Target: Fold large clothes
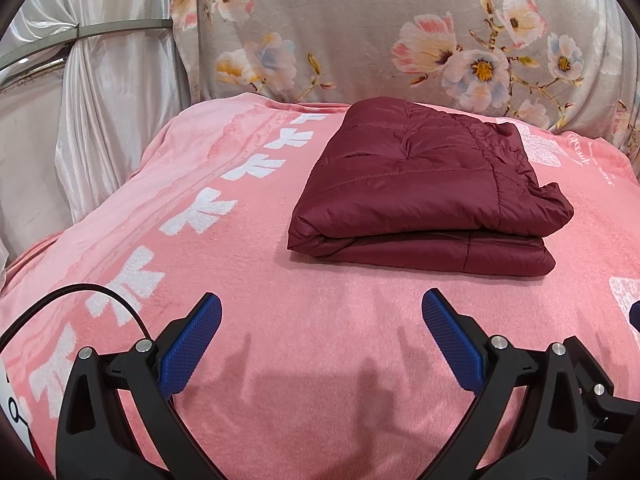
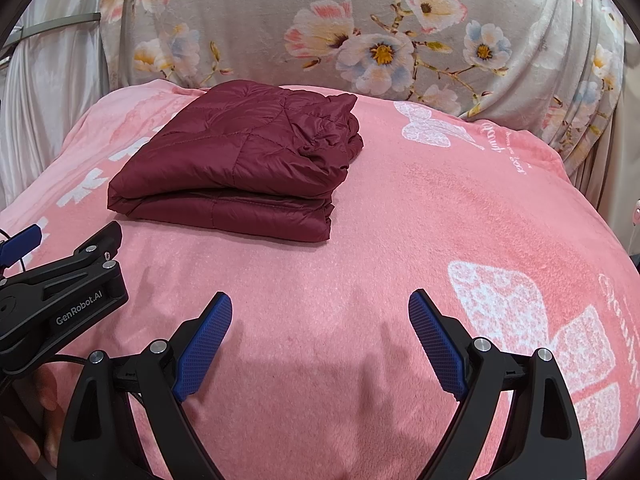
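Nearest the cameras, both tools hang over bare blanket. Left gripper (image 1: 322,312): blue pads spread wide, nothing between them. Right gripper (image 2: 320,314): same, jaws apart and empty. Left tool's black body also shows at the left edge of the right wrist view, so the two sit side by side, close together. A black cable (image 1: 80,292) loops off the left tool.

Beneath them, pink blanket (image 1: 280,340) with white bow prints along its left side and larger white bow motifs toward the right. Faint shadows of the fingers fall on it.

Farther on, apart from both grippers: maroon quilted jacket (image 1: 420,184), lying on the blanket as a compact stacked rectangle. Near edge reads as neat folded layers; the right side is bunchier, with gathered fabric puffing out (image 2: 332,136).

Behind that, grey floral fabric (image 2: 360,20) rising as a backdrop; white satin drape (image 1: 100,80) to the left.

Judgement: folding looks complete or nearly so, hands drawn back from the bundle. If anything is left, it is tidying the puffy right side, which would call for reaching forward with the right gripper and pressing or tucking without disturbing the stack. Slick padded fabric may spring open.
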The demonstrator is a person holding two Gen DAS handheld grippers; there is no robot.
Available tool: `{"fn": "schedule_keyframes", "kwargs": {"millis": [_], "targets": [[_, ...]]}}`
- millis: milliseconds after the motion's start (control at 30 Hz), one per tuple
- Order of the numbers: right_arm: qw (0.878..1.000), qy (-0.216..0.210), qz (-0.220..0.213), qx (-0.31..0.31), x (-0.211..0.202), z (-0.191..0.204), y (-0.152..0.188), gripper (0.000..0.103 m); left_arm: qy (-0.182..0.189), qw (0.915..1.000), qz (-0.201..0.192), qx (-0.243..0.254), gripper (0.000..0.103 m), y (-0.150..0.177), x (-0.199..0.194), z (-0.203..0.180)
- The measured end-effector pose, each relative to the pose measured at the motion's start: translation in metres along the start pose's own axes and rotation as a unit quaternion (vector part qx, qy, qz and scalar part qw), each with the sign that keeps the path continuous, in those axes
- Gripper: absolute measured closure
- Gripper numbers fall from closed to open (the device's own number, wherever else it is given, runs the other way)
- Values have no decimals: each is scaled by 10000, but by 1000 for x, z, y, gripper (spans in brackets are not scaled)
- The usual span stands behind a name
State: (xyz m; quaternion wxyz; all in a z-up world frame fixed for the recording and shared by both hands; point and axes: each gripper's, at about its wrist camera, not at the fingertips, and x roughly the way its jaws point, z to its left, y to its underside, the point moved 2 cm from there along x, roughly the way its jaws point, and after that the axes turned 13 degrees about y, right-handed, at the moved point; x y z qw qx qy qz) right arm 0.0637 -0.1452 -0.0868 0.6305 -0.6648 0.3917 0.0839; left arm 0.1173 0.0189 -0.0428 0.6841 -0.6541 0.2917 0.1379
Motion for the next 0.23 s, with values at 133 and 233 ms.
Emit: {"fn": "schedule_keyframes", "kwargs": {"millis": [133,233], "targets": [[10000,-9,4,2,0,1,0,16,13,10000,-49,7,5,-1,-2,3],[10000,-23,29,10,1,0,-2,16,13,10000,-50,8,5,-1,-2,2]]}}
